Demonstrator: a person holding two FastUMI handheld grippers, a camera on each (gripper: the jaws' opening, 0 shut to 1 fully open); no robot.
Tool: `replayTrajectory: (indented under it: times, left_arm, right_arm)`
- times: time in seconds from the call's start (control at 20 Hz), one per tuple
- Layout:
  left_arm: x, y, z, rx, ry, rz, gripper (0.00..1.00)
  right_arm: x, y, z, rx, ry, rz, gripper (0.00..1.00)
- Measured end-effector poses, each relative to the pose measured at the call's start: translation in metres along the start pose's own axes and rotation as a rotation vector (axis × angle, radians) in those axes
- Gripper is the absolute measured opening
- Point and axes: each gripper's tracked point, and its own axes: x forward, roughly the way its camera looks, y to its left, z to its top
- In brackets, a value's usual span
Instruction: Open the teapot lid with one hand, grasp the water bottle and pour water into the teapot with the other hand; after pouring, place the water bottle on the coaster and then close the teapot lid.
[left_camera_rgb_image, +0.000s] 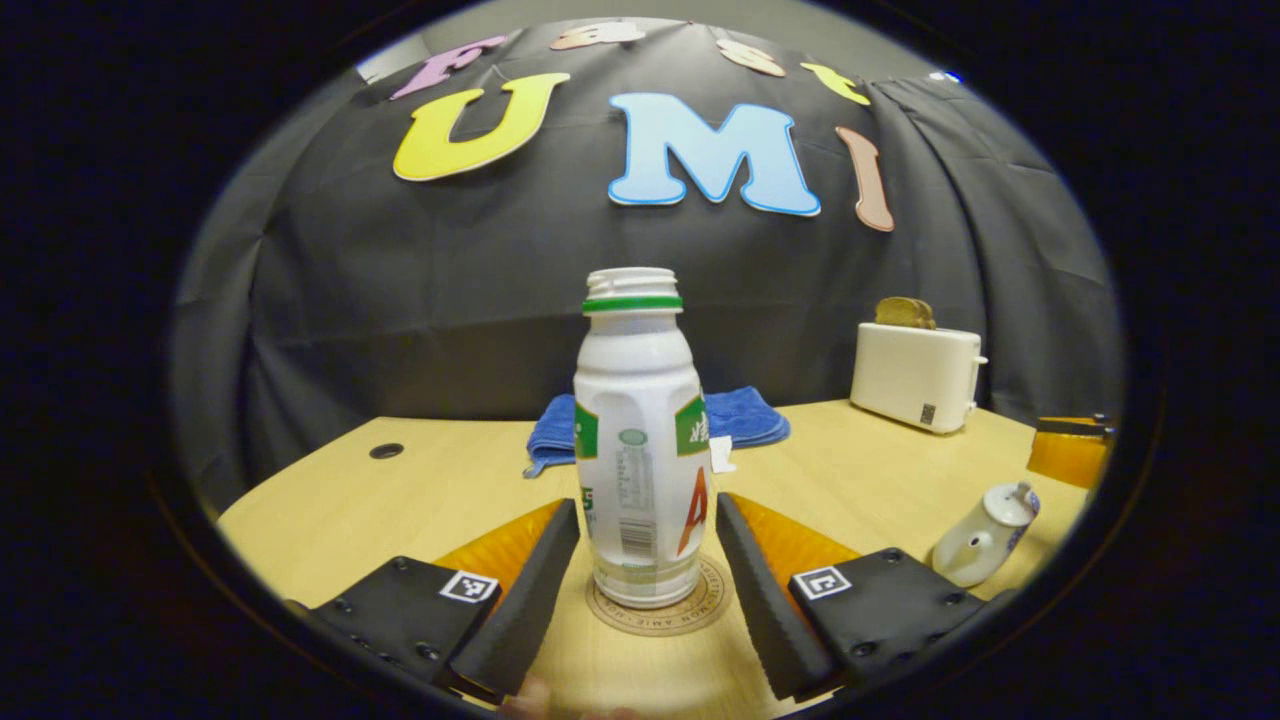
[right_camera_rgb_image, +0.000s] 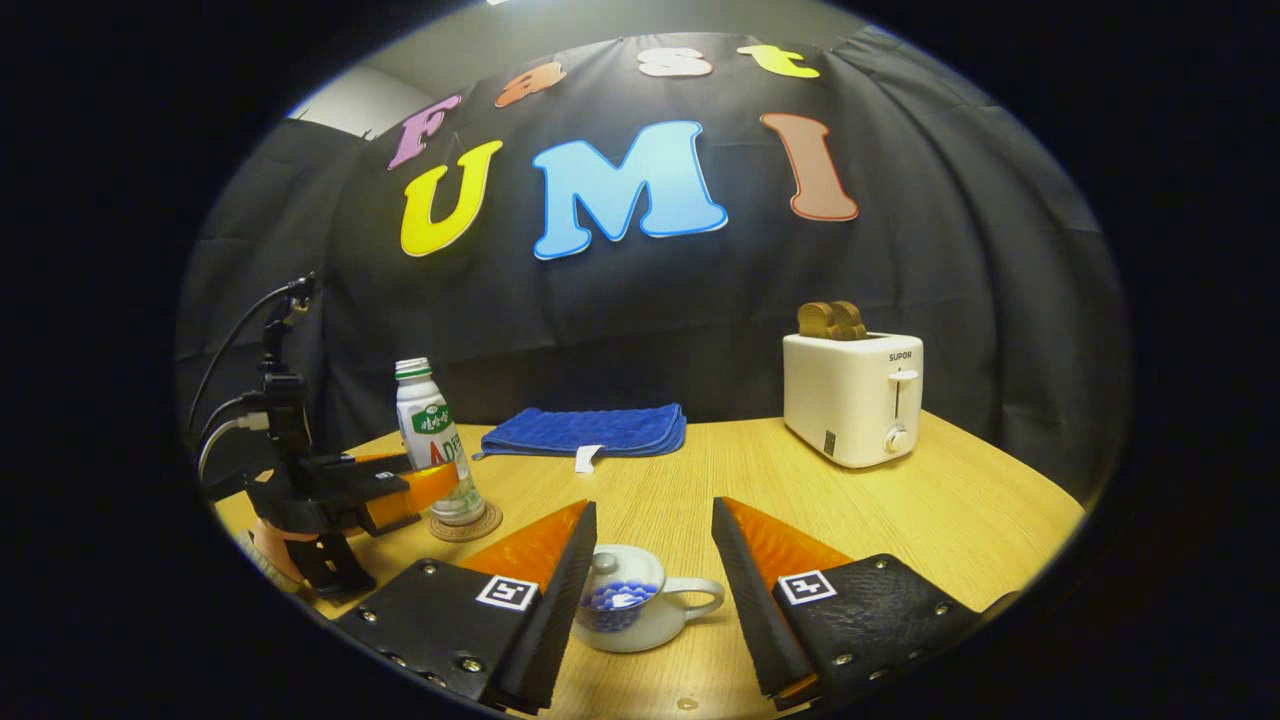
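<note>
Bottle (left_camera_rgb_image: 640, 450) upright on the coaster (left_camera_rgb_image: 660, 608), cap off, sitting between the left gripper's (left_camera_rgb_image: 647, 530) spread fingers, gap visible on both sides, no contact. Teapot (right_camera_rgb_image: 625, 602) on the table (right_camera_rgb_image: 900, 520), lid (right_camera_rgb_image: 612, 578) on, between the right gripper's (right_camera_rgb_image: 653, 545) wide-open fingers; left finger (right_camera_rgb_image: 560, 600) at or near its side, contact unclear. Toaster (right_camera_rgb_image: 853, 397) and blue towel (right_camera_rgb_image: 585, 430) farther back.

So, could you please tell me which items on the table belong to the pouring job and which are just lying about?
Belonging to the job:
- white plastic water bottle with green neck ring
- round wooden coaster under it
- small white ceramic teapot, lid on
- left gripper, right gripper

Just lying about:
- folded blue cloth
- cream toaster holding toast
</note>
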Motion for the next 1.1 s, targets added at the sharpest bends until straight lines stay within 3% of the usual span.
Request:
replayTrajectory:
  times: [0.05, 0.1, 0.15, 0.2, 0.35, 0.4, 0.5, 0.65, 0.8, 1.1]
  left_arm:
    - [-0.005, -0.001, -0.001, -0.011, 0.000, 0.001, 0.92]
    - [-0.011, -0.004, -0.002, -0.013, 0.001, 0.003, 0.95]
    - [-0.016, -0.005, -0.003, -0.008, 0.002, 0.015, 0.88]
    - [-0.022, -0.005, -0.004, 0.000, 0.001, 0.028, 0.95]
    - [-0.050, -0.007, 0.000, 0.001, -0.030, 0.059, 0.88]
    - [-0.060, -0.008, 0.001, -0.010, -0.041, 0.070, 0.95]
    - [-0.084, -0.014, 0.001, -0.033, -0.060, 0.079, 0.95]
    - [-0.118, -0.028, 0.001, -0.010, -0.084, 0.074, 0.95]
    - [-0.143, -0.044, 0.000, 0.006, -0.089, 0.052, 0.91]
    - [-0.162, -0.066, -0.011, 0.013, -0.100, 0.023, 0.95]
  right_arm:
    - [0.000, 0.001, 0.000, 0.005, -0.001, 0.001, 0.72]
    - [0.000, 0.002, 0.000, 0.010, 0.000, 0.005, 0.72]
    - [-0.002, 0.003, -0.001, 0.015, 0.002, 0.008, 0.72]
    - [-0.003, 0.004, 0.000, 0.019, 0.000, 0.012, 0.72]
    - [-0.009, 0.004, 0.004, 0.024, -0.020, -0.003, 0.72]
    - [-0.012, 0.004, 0.005, 0.044, -0.023, -0.013, 0.72]
    - [-0.023, 0.006, 0.001, 0.074, -0.037, -0.043, 0.72]
    - [-0.046, 0.014, -0.010, 0.019, -0.061, -0.091, 0.72]
    - [-0.066, 0.032, -0.015, -0.033, -0.084, -0.076, 0.72]
    - [-0.079, 0.045, -0.034, -0.057, -0.057, -0.076, 0.72]
